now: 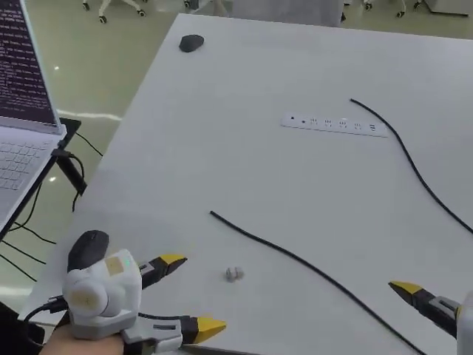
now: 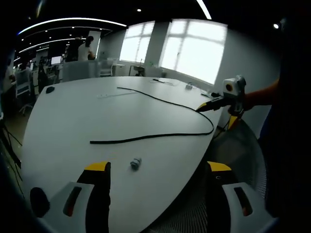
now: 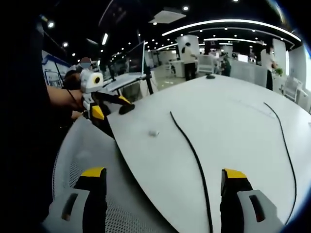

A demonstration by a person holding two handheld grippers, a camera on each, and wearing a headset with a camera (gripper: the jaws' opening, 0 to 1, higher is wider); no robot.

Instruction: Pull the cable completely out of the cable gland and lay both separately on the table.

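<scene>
Matt black cable (image 1: 295, 258), pale plastic-looking cable gland (image 1: 234, 274), smooth matt white table (image 1: 222, 148).

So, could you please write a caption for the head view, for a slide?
Cable and gland lie apart on the table; the open left gripper is nearby.

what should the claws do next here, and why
Likely just draw both claws back and stop, since the task looks done. The cable lies loose on the table. The cable gland sits apart from it, not touching. The left claw and right claw are both open and hold nothing.
</scene>
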